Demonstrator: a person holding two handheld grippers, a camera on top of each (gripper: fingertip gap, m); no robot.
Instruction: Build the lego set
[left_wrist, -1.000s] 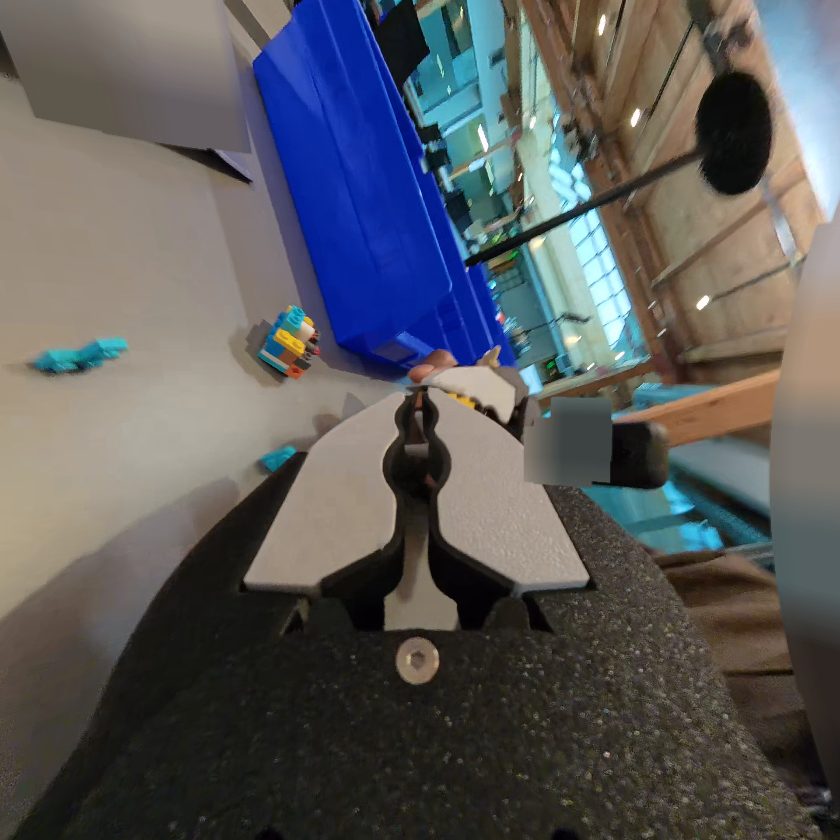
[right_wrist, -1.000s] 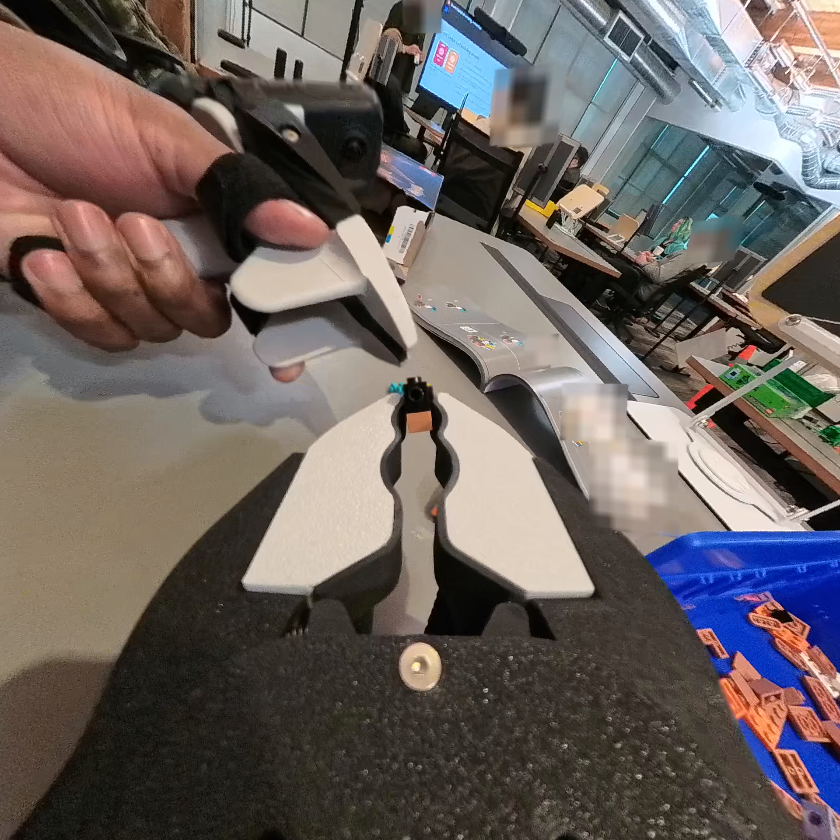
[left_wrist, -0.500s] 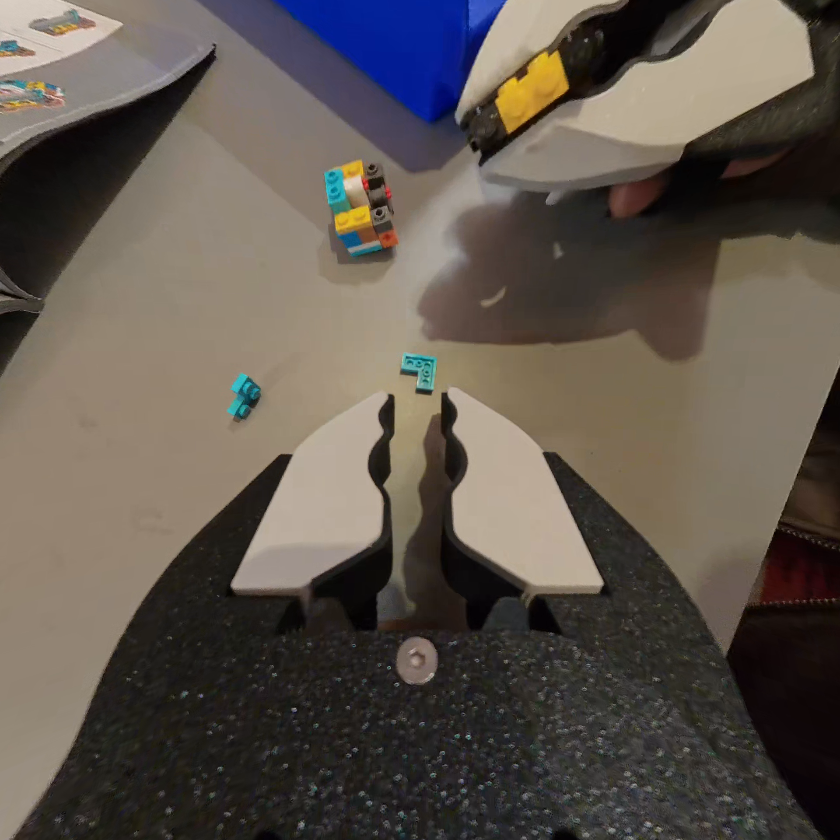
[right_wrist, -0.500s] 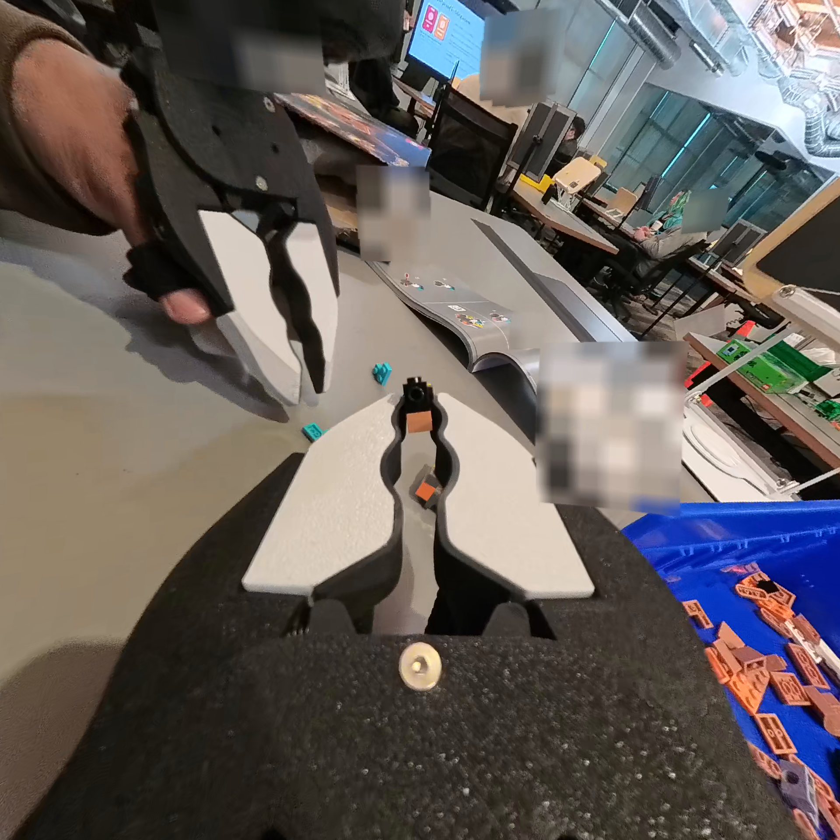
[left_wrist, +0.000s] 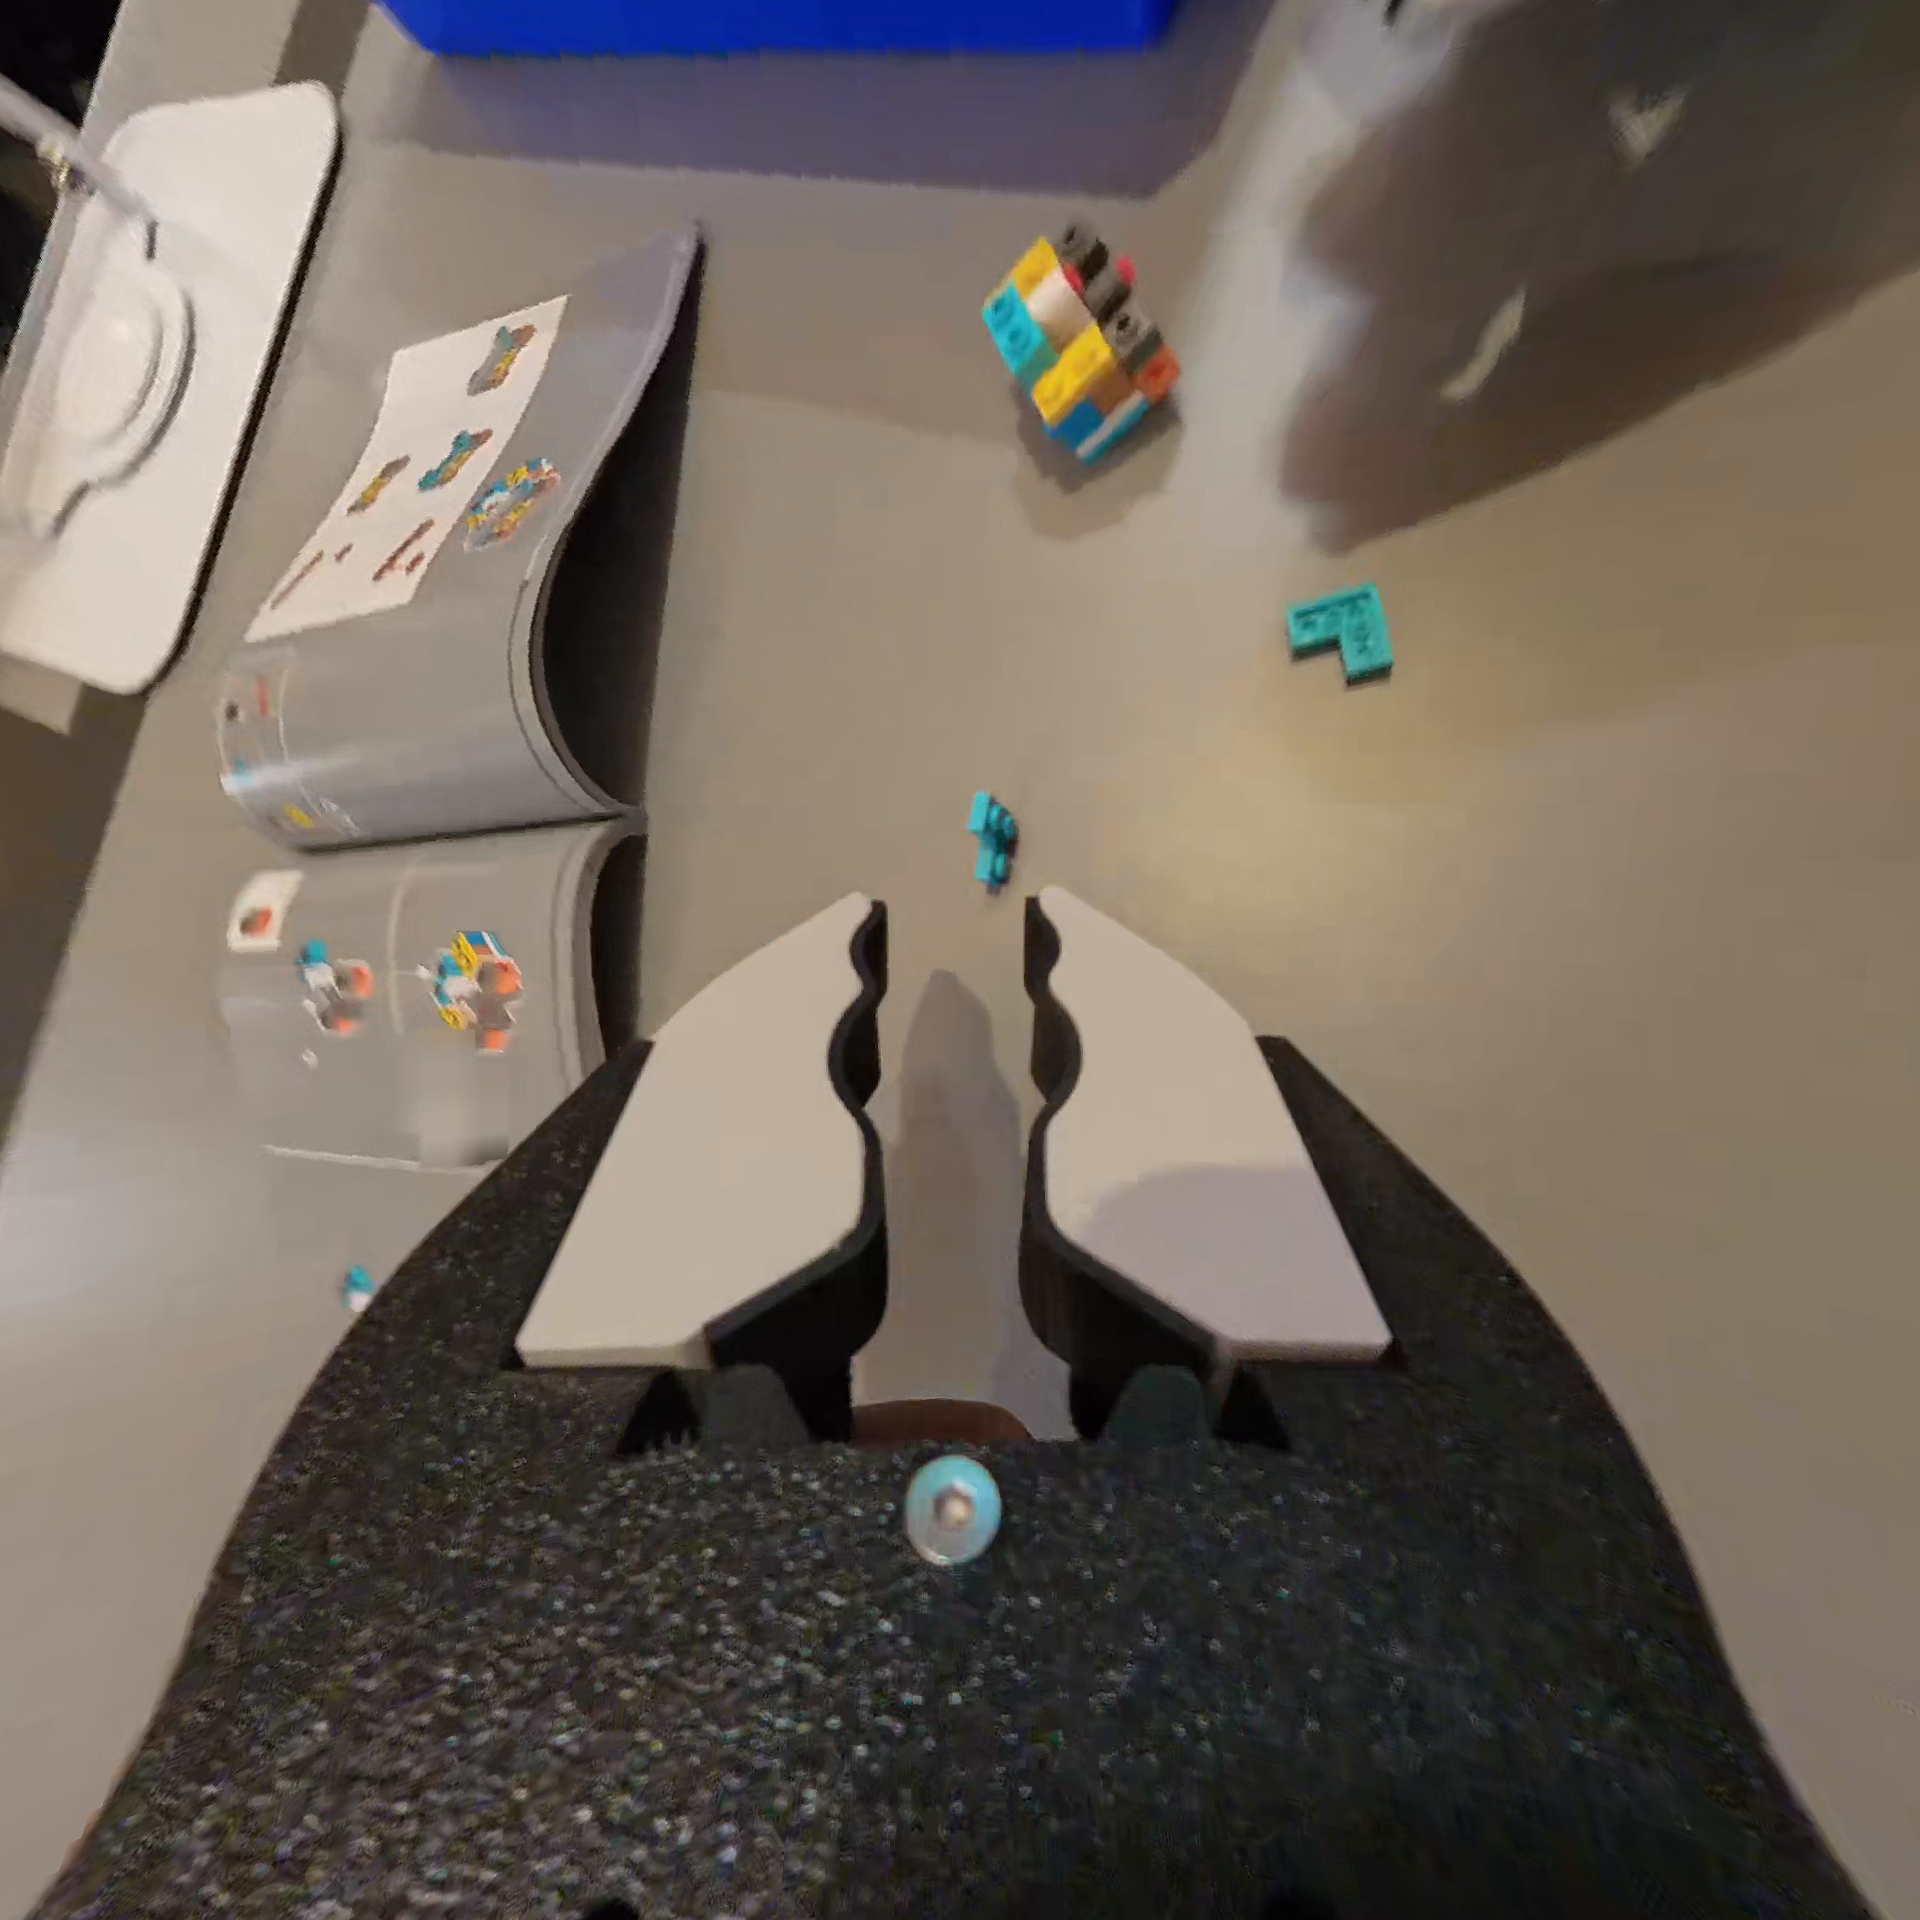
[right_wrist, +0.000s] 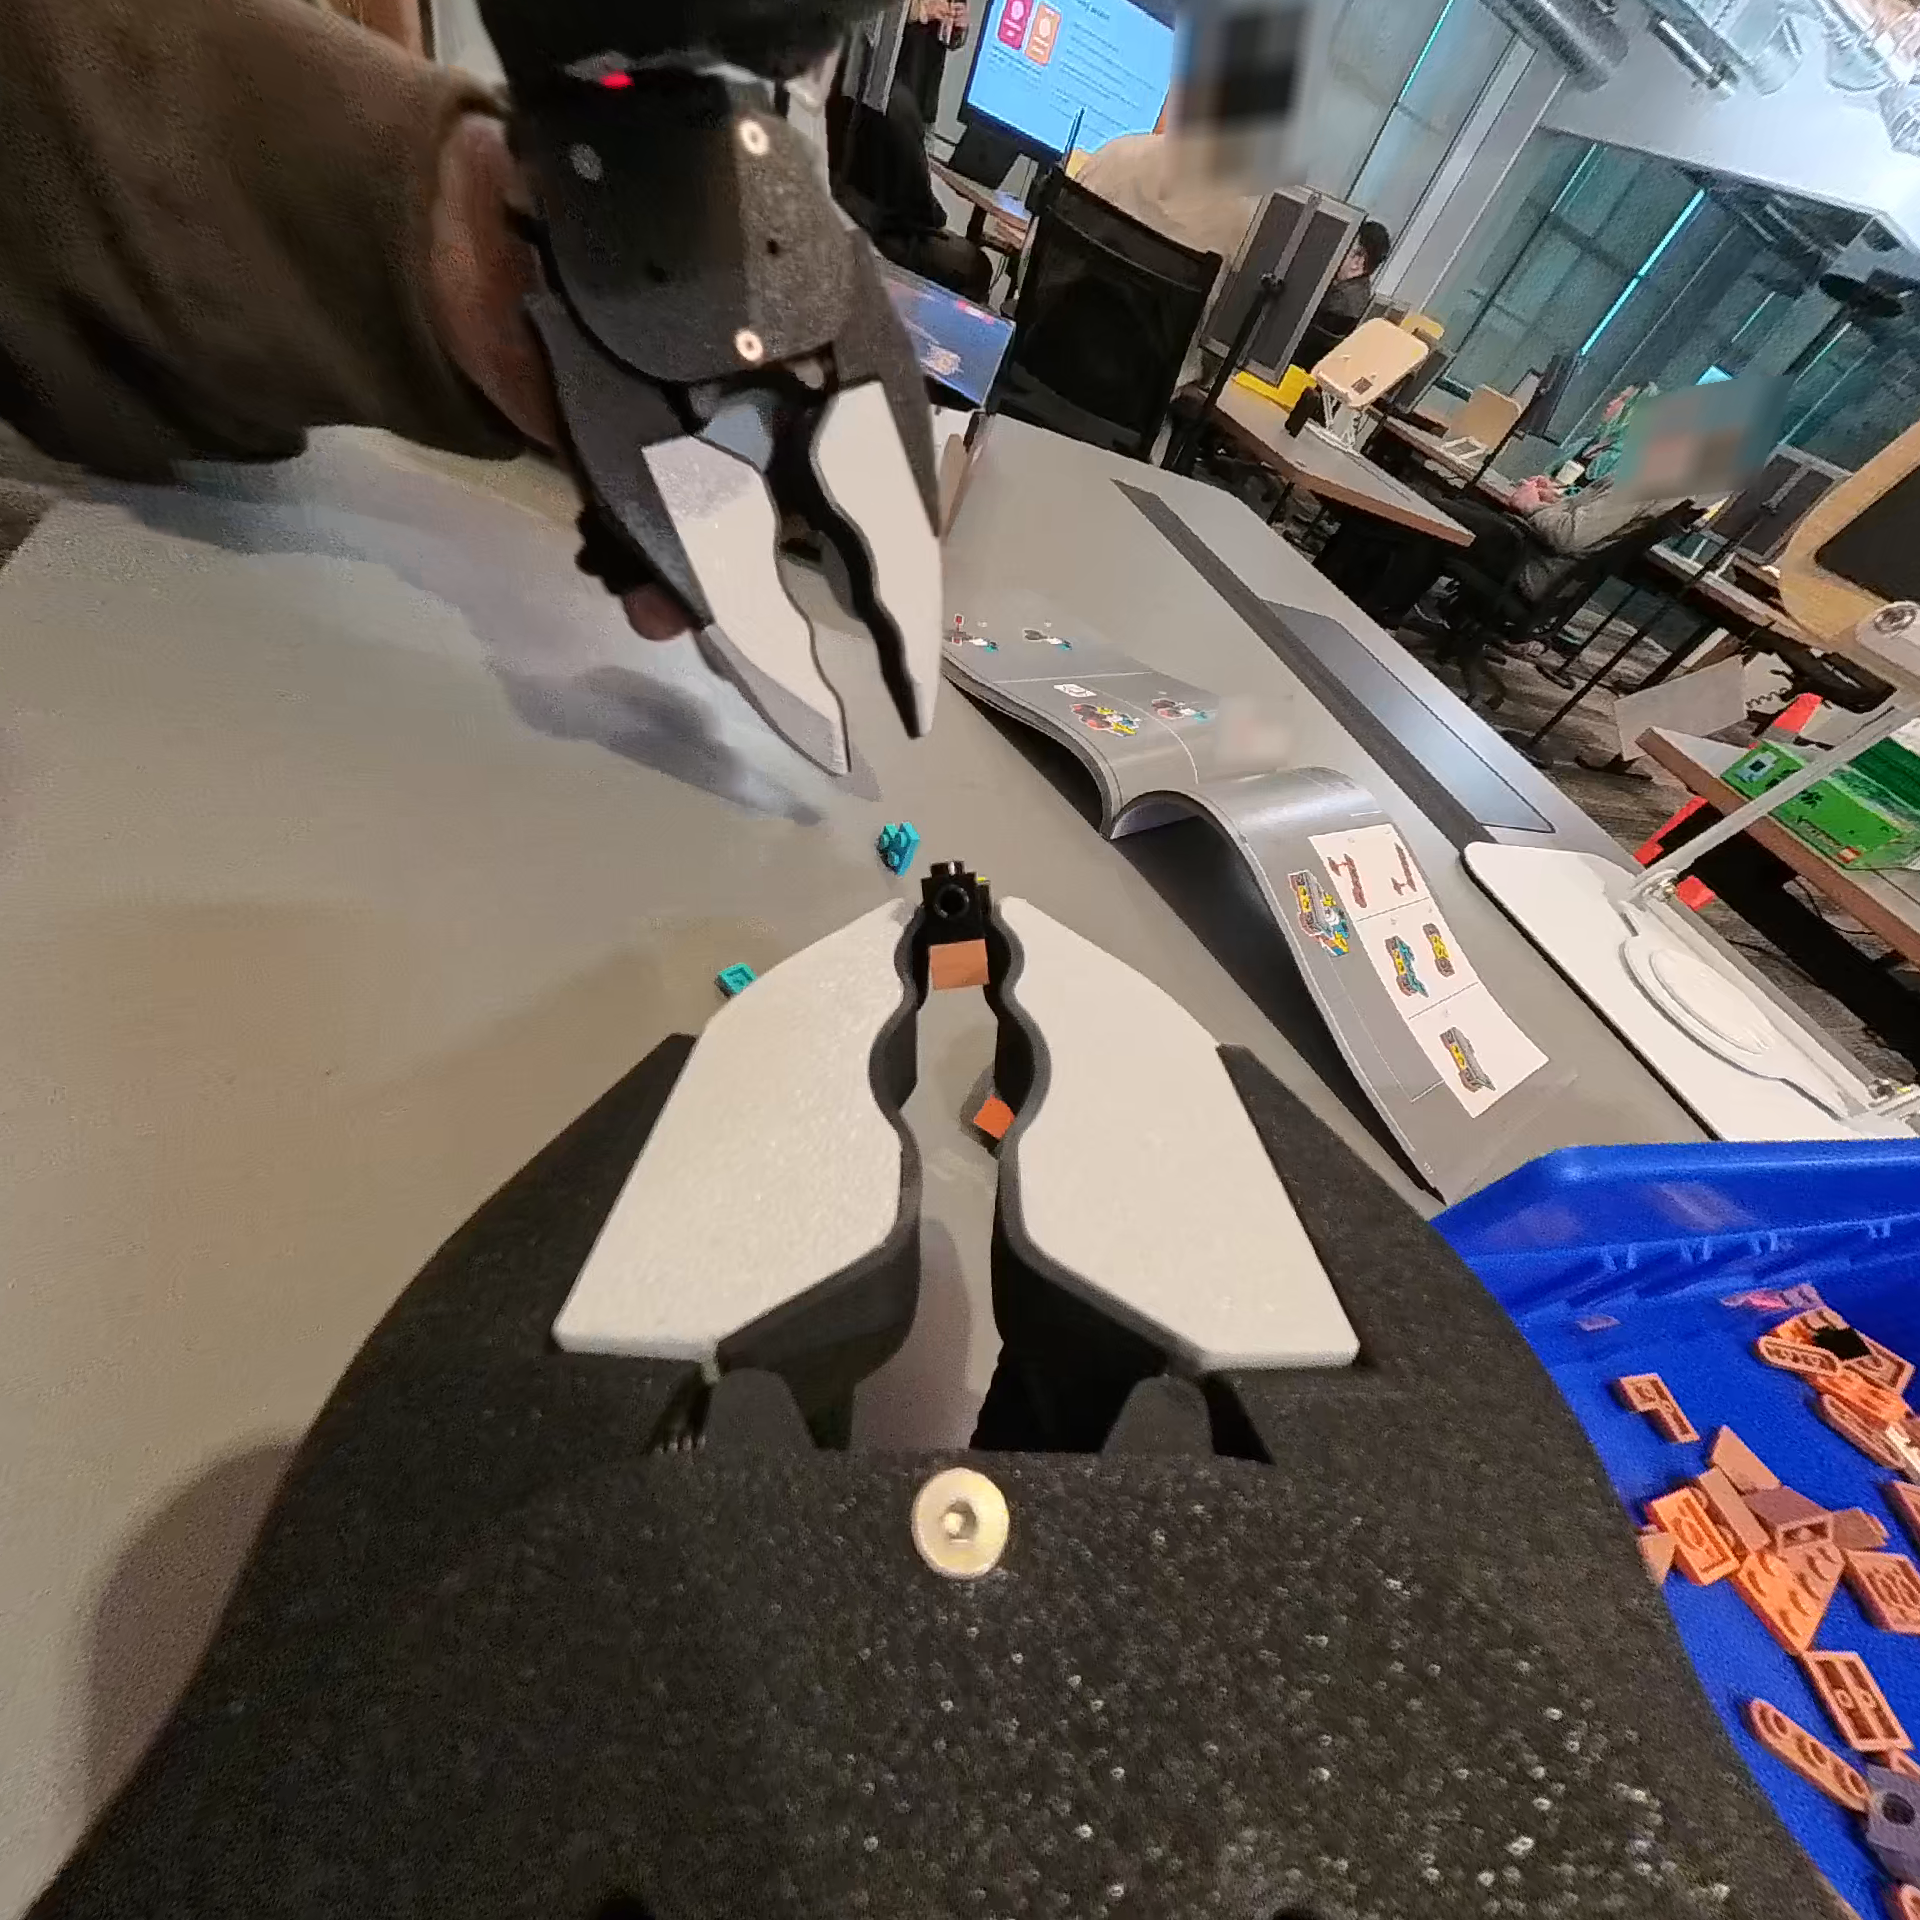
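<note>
My left gripper is open and empty, low over the grey table. A small teal piece lies just ahead of its fingertips, untouched. The right wrist view shows this gripper too, pointing down at the teal piece. My right gripper is shut on a small black and brown lego assembly and holds it above the table. A teal L-shaped plate lies to the right. A multicoloured lego block stands farther back.
An open instruction booklet lies on the left of the table, with a white tray beyond it. A blue bin with several brown pieces stands at the right. My right gripper shows as a grey blur. The gap from one gripper's tips to the other's is roughly 12 cm. My right tips are roughly 6 cm from the multicoloured lego block.
My left gripper was shut beside the right gripper a second ago. It has opened and swung down towards the small teal piece. The right gripper keeps its hold.
</note>
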